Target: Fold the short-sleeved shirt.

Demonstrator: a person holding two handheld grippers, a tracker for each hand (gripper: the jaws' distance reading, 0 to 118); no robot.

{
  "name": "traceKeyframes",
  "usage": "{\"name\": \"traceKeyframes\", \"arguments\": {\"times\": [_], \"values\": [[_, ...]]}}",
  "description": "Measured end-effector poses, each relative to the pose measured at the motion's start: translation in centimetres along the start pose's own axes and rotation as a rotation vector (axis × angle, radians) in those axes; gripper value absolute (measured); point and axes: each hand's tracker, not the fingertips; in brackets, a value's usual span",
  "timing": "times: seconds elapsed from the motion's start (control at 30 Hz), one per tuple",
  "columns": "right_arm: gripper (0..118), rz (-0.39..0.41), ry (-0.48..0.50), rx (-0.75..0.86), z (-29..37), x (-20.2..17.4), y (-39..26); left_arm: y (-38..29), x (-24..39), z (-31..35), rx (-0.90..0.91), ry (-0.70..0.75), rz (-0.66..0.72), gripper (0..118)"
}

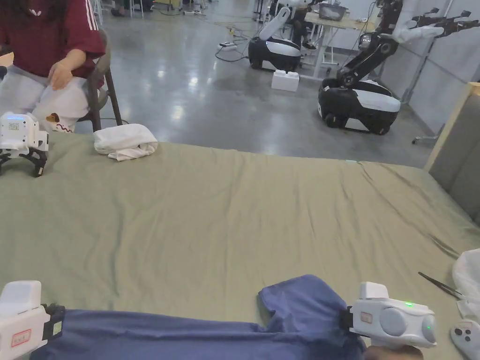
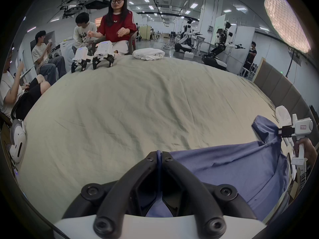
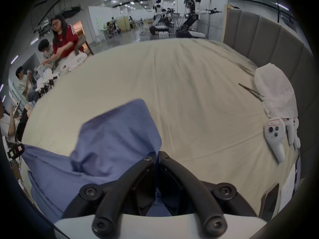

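Observation:
A blue short-sleeved shirt (image 1: 187, 330) is stretched along the near edge of the olive-green sheet (image 1: 234, 211). One sleeve (image 1: 300, 295) sticks up toward the middle near its right end. My left gripper (image 1: 54, 323) is shut on the shirt's left end, with blue cloth pinched between its black jaws in the left gripper view (image 2: 159, 158). My right gripper (image 1: 346, 319) is shut on the right end beside the sleeve, fabric (image 3: 112, 139) clamped between its jaws (image 3: 156, 155). The shirt (image 2: 233, 170) hangs taut between the two.
A folded white garment (image 1: 125, 140) lies at the far left edge. Spare grippers (image 1: 21, 143) stand near it, beside a seated person (image 1: 47, 61). At the right lie white cloth (image 1: 468, 276), a thin black tool (image 1: 436, 283) and white controllers (image 1: 466, 337). A padded headboard (image 1: 457, 154) bounds the right side.

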Motion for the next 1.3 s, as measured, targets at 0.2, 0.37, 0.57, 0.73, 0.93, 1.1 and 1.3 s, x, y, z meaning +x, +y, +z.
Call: {"name": "traceKeyframes", "arguments": {"times": [0.2, 0.37, 0.57, 0.73, 0.93, 1.1, 1.3], "values": [[0, 0.022, 0.027, 0.101, 7.9, 0.5, -1.0, -0.7, -1.1, 3.7, 0.057, -0.017, -0.001, 0], [0, 0.055, 0.033, 0.16, 13.3, 1.1, -3.7, -1.7, -2.5, 7.9, 0.122, -0.046, 0.029, 0], [0, 0.084, 0.032, 0.158, 17.5, 1.6, -8.2, -4.4, -3.0, 11.5, 0.144, -0.079, 0.008, 0], [0, 0.104, -0.015, 0.061, 18.3, 2.4, -13.2, -8.2, -3.5, 12.6, 0.092, -0.092, -0.013, 0], [0, 0.119, -0.053, -0.079, 16.2, 2.7, -19.1, -13.9, -4.3, 10.4, -0.087, -0.062, -0.079, 0], [0, 0.116, -0.065, -0.137, 13.9, 2.3, -21.4, -16.4, -4.5, 8.3, -0.153, -0.031, -0.099, 1], [18, 0.139, -0.098, -0.136, 13.5, 1.4, -21.5, -17.1, -3.7, 7.7, -0.143, 0.009, -0.132, 12]]}}
